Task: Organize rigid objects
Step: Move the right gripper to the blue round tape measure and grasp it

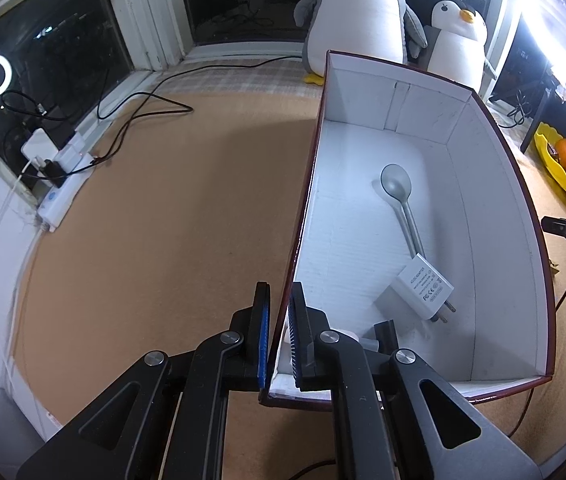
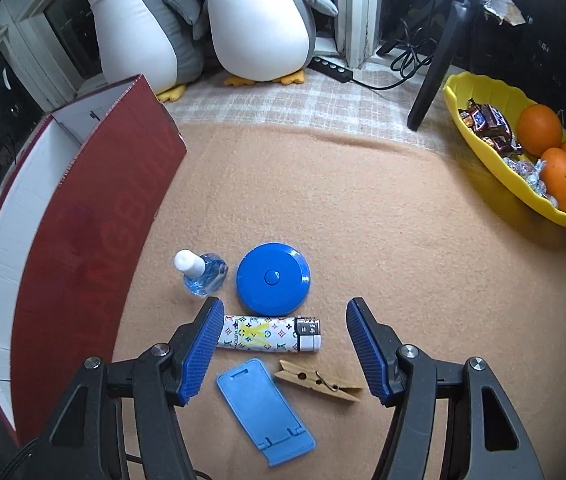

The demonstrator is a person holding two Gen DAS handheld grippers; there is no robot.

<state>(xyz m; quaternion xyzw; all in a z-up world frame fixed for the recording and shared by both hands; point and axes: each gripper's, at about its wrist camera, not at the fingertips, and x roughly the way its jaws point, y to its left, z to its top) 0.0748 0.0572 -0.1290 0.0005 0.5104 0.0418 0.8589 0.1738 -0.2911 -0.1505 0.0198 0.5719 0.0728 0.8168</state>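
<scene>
The box (image 1: 423, 152), dark red outside and white inside, sat open on the tan blanket (image 1: 163, 200). Inside it a grey spoon (image 1: 399, 192) lay with its handle running under a white charger (image 1: 427, 288), prongs toward the near wall. The left gripper (image 1: 279, 332) was clamped on the box's left wall near the front corner, one blue pad outside, one inside.

To the right of the box, loose items lay grouped on the blanket: a patterned lighter (image 2: 271, 333), a round blue tape measure (image 2: 273, 274) just behind it, a small clear blue bottle (image 2: 202, 272) with a white cap to the tape's left, a blue phone stand (image 2: 265, 412) in front, and a wooden clothespin (image 2: 319, 386) beside the stand. The right gripper (image 2: 279, 348) hung over them, fingers spread and holding nothing; the lighter's left end lay at the left pad, the right pad well clear.

Farther back stood two plush penguins (image 2: 259, 20). A yellow dish (image 2: 479, 128) at far right held oranges (image 2: 539, 130) and wrapped candy. A power strip (image 1: 63, 184) lay by the window.
</scene>
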